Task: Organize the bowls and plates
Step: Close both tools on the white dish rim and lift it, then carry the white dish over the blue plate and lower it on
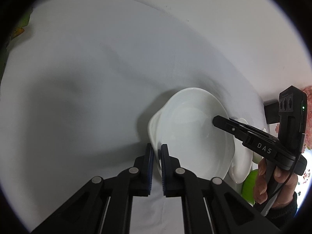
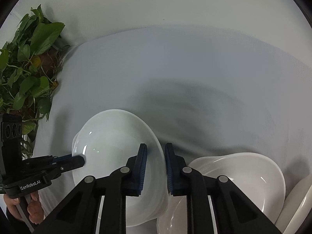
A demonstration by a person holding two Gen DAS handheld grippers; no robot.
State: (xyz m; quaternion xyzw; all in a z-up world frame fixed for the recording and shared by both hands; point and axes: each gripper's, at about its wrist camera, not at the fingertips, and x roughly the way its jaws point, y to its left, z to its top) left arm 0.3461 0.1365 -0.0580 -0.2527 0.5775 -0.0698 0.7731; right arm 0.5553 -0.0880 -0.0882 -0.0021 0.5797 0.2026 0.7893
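A stack of white deep plates (image 1: 193,134) stands on the white cloth; it also shows in the right wrist view (image 2: 115,148). My left gripper (image 1: 157,167) is shut on the stack's near rim. My right gripper (image 2: 156,171) straddles the opposite rim with its jaws apart; in the left wrist view one finger (image 1: 230,125) reaches over the rim. White bowls (image 2: 243,179) lie to the right of the stack, with a smaller one (image 2: 171,220) below.
A leafy green plant (image 2: 27,62) stands at the left edge of the table. A white wall (image 1: 234,19) runs behind the table. A green object (image 1: 248,185) and pink flowers (image 1: 309,117) sit at the right.
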